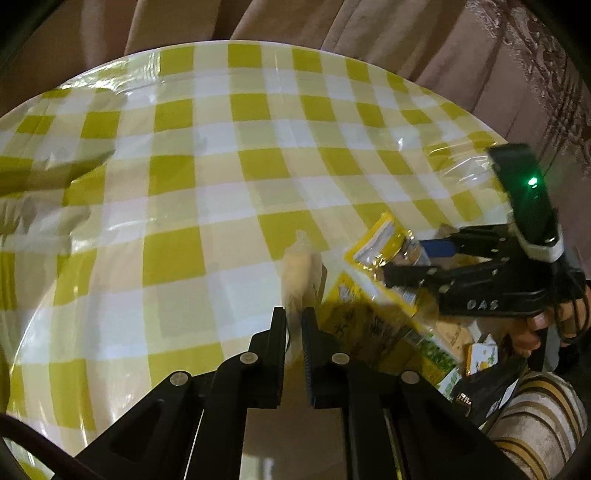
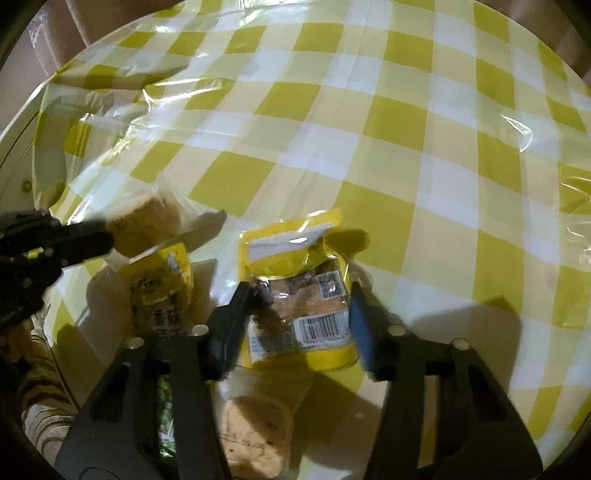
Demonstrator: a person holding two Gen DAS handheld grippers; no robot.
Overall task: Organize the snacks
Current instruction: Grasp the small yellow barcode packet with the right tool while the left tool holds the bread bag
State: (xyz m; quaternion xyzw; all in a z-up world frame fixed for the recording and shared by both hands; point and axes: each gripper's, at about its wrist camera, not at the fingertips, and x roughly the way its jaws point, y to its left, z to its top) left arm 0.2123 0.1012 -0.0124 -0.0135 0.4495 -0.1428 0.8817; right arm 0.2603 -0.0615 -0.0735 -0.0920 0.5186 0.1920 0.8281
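My left gripper (image 1: 294,318) is shut on a clear-wrapped pale cake (image 1: 299,275) and holds it above the checked tablecloth; it also shows in the right wrist view (image 2: 146,225) at the tip of the left gripper (image 2: 105,236). My right gripper (image 2: 299,299) is closed on a yellow snack packet (image 2: 299,291) with a barcode, its fingers (image 2: 231,325) against both sides. In the left wrist view the right gripper (image 1: 410,264) holds that packet (image 1: 380,251). Another yellow packet (image 2: 162,288) lies beside it, also seen in the left wrist view (image 1: 365,321).
The round table has a yellow and white checked cloth (image 1: 221,166) under clear plastic. A round wrapped biscuit (image 2: 255,432) lies below the right gripper. More small packets (image 1: 480,358) sit at the table's near right edge. Beige curtains (image 1: 369,26) hang behind.
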